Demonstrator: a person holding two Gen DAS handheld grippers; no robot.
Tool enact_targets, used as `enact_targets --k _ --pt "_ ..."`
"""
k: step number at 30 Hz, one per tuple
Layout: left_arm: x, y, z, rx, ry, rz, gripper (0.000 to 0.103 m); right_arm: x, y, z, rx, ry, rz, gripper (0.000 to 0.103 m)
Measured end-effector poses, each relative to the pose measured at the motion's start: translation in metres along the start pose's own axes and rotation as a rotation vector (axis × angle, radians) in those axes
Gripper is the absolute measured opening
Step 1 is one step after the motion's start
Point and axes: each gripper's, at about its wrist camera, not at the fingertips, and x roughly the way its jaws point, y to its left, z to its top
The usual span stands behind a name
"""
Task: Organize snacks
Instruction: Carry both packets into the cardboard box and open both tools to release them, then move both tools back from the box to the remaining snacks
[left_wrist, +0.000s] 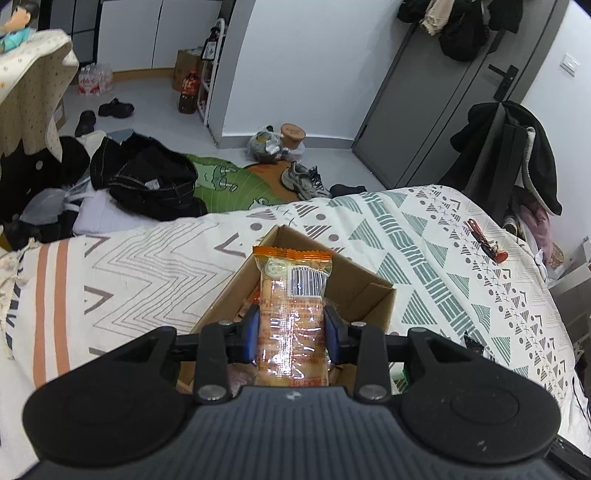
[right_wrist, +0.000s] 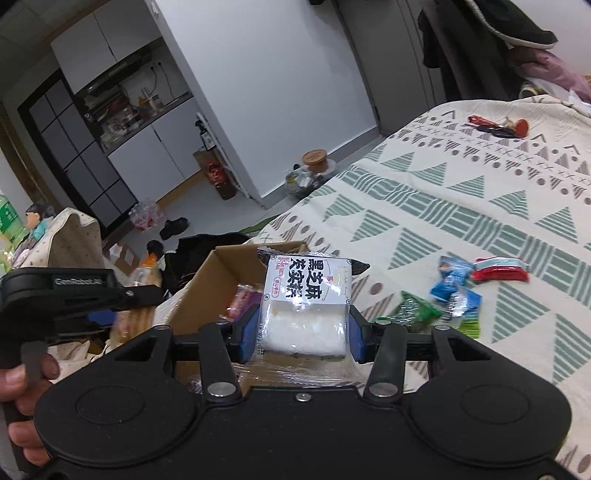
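My left gripper (left_wrist: 291, 328) is shut on an orange cracker packet (left_wrist: 291, 314), held upright over the open cardboard box (left_wrist: 354, 291) on the patterned bedspread. My right gripper (right_wrist: 303, 328) is shut on a white cake packet with black lettering (right_wrist: 306, 299), also above the cardboard box (right_wrist: 221, 273), which holds a few snacks. In the right wrist view the left gripper's body (right_wrist: 66, 295) and the hand (right_wrist: 22, 384) holding it show at the left. Several loose snack packets, blue (right_wrist: 456, 280), red (right_wrist: 498, 269) and green (right_wrist: 413, 310), lie on the bed right of the box.
The bedspread (left_wrist: 443, 236) carries a small red and black object (left_wrist: 484, 240) near its far edge. Beyond the bed, clothes (left_wrist: 147, 181), shoes (left_wrist: 306, 177) and bags litter the floor. A chair draped with dark garments (left_wrist: 517, 155) stands at the right.
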Motion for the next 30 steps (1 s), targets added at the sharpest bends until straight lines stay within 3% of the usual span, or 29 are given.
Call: enact_targets --k 11,16,19,21,23,30 --pt "-0.006 0.020 0.013 -0.045 0.009 -0.012 0.047 0.022 0.035 0.003 -0.018 0.035 0.052 0.046" --pt "-0.015 0.027 0.016 -0.042 0.005 -0.002 0.062 0.030 0.053 0.008 -0.032 0.037 0.067 0.046" --pt "-0.020 0.033 0.016 -0.045 0.000 0.009 0.067 0.031 0.059 0.012 -0.036 0.026 0.066 0.047" --pt "-0.024 0.037 0.016 -0.048 -0.008 0.012 0.071 0.029 0.061 0.015 -0.045 0.013 0.069 0.051" --pt "-0.028 0.039 0.016 -0.049 -0.014 0.018 0.077 0.023 0.062 0.017 -0.050 -0.002 0.066 0.063" --pt "-0.036 0.038 0.014 -0.049 -0.008 0.016 0.083 0.001 0.052 0.019 -0.064 -0.019 0.026 0.068"
